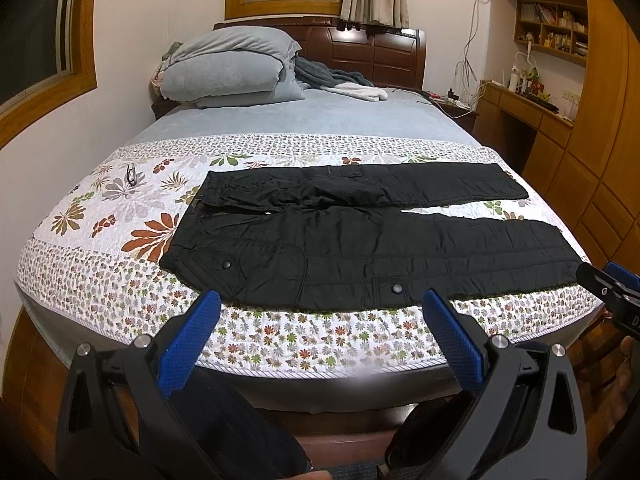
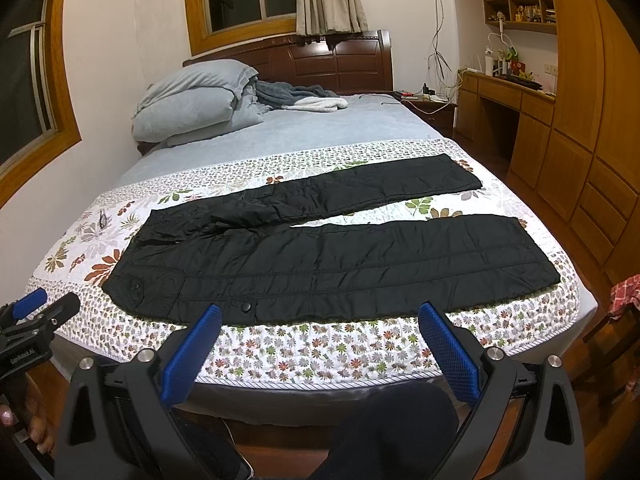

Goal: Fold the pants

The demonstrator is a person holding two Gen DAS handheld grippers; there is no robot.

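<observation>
The black quilted pants lie spread flat across the middle of both frames, on the floral quilt that covers the near end of the bed. The waistband sits toward the left of the frame and the two legs run out to the right, with a wedge of quilt showing between them, so the legs are apart and neither is laid over the other. No fold is visible anywhere in the garment; by that reading the task has not begun, and every fold is yet to be made, probably starting with bringing one leg onto the other. The left gripper hovers off the near edge of the mattress in the lower part of its frame, blue pads spread wide with nothing between them. The right gripper hangs likewise in the lower part of its own frame, spread wide and empty, just short of the near leg. Neither touches the cloth. Stacked grey pillows and a rumpled blanket rest at the far end, well apart from the pants.
</observation>
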